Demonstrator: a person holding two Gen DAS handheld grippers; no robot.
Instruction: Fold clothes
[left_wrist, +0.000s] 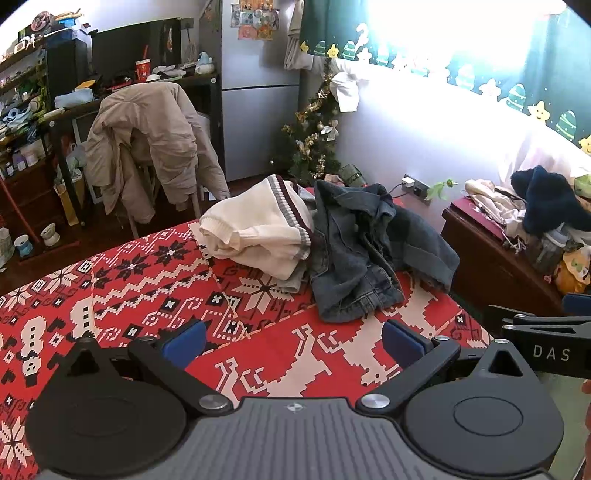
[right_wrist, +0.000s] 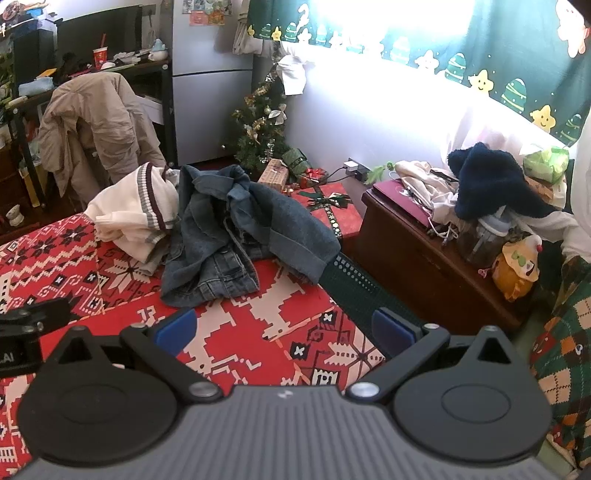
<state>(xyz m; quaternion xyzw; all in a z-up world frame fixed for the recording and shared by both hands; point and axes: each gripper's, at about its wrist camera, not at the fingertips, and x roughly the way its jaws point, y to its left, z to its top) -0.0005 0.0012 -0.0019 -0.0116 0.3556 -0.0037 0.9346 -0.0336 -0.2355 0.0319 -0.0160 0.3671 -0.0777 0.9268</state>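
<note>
Our left gripper (left_wrist: 293, 345) and right gripper (right_wrist: 284, 332) hover wide open, empty, over the red patterned tabletop (left_wrist: 147, 288); at twelve o'clock lie a crumpled denim jacket (left_wrist: 365, 254) and a cream sweater (left_wrist: 258, 232), touching.

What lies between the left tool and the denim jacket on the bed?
Only bare patterned red cover; left tool is open, short of the denim jacket. The left wrist view shows it.
</note>
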